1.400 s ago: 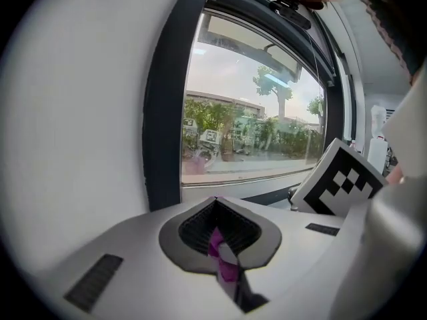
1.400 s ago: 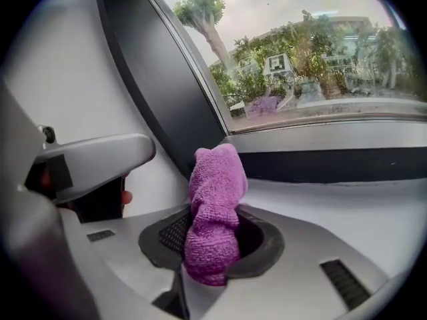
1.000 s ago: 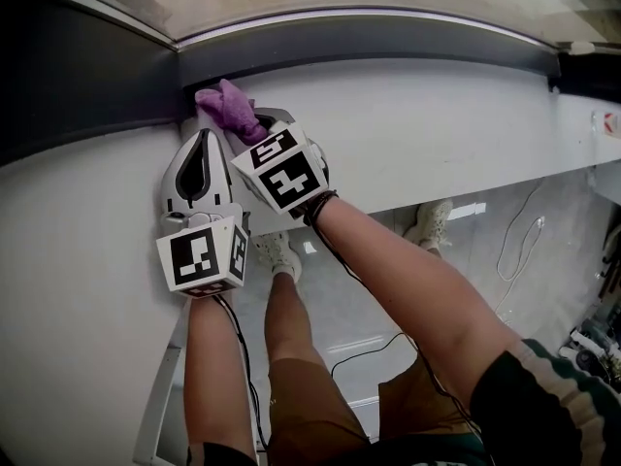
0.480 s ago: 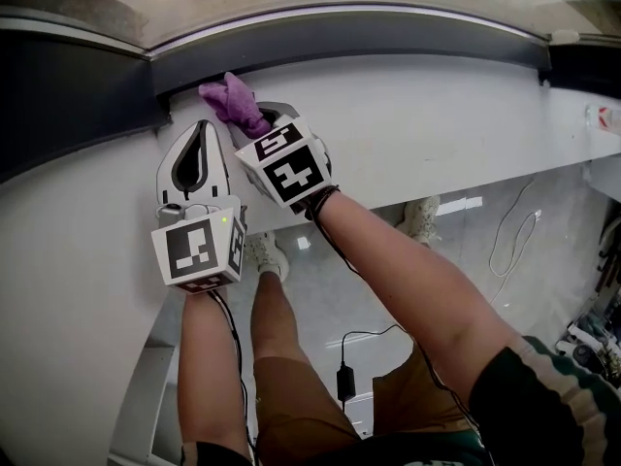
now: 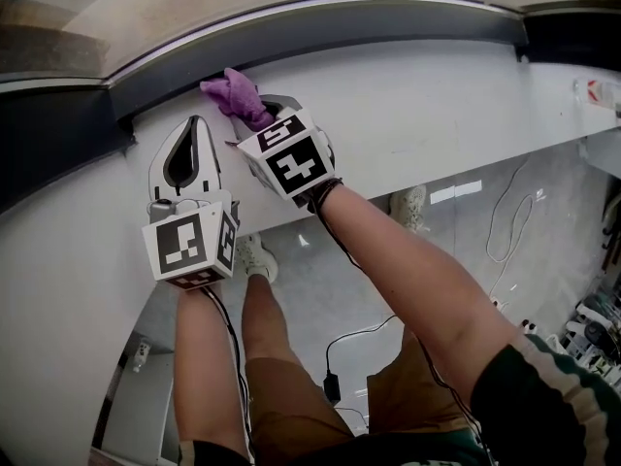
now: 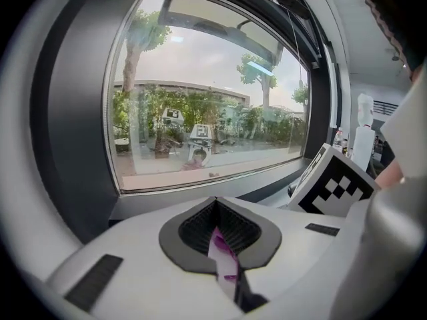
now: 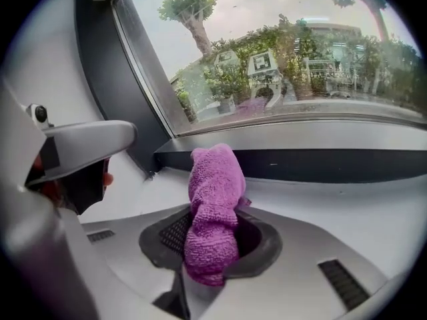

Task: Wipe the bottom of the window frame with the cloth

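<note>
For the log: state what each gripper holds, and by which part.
Right gripper clamps the purple cloth by its bunched lower end. Left gripper: jaws together, nothing clearly held.

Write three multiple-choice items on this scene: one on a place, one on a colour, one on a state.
1. Where is the cloth? A on the floor; B over the white sill by the dark window frame; C on the glass.
2. Its colour? A yellow; B green; C purple.
3. The right gripper is: A open, empty; B shut on the cloth; C lying on the floor.
Key: B, the head view shows it at the frame's foot; C, purple in both views; B, its jaws clamp it.
</note>
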`<state>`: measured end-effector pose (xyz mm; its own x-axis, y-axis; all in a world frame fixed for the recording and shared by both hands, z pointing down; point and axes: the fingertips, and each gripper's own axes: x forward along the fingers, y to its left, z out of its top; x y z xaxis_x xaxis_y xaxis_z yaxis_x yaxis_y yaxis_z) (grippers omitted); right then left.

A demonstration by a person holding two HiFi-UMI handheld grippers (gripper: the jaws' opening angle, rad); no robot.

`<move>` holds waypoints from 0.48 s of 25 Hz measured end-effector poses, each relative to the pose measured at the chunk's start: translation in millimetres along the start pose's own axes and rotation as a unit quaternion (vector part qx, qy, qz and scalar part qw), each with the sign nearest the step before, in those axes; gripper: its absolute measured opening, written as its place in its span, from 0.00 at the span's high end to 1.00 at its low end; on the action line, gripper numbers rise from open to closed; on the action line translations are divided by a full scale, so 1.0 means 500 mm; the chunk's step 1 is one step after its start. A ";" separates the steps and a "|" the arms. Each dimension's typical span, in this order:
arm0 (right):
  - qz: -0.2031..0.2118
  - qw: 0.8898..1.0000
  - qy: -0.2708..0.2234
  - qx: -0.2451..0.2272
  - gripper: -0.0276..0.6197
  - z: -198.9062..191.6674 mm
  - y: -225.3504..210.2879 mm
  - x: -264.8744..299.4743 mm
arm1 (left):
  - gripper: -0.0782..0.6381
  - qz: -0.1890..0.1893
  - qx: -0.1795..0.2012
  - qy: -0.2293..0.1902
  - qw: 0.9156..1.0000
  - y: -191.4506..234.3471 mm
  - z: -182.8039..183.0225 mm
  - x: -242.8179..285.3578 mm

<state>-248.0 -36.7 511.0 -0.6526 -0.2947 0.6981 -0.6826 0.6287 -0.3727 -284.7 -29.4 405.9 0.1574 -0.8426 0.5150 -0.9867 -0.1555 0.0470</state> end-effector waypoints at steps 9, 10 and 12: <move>-0.025 1.000 -0.008 0.010 0.78 -0.024 -0.122 -0.080 | 0.88 -0.020 0.026 -0.001 0.999 -0.119 0.022 0.048; -0.028 1.000 -0.010 0.009 0.78 -0.027 -0.137 -0.089 | 0.88 -0.023 0.030 -0.001 0.999 -0.134 0.024 0.053; -0.034 0.999 -0.009 0.013 0.78 -0.031 -0.164 -0.109 | 0.88 -0.029 0.031 -0.001 0.999 -0.164 0.029 0.066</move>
<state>-151.3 -61.0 512.8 -0.6103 -0.3487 0.7113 -0.7333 0.5883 -0.3408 -197.9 -51.8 406.8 0.2148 -0.8319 0.5117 -0.9715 -0.2358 0.0245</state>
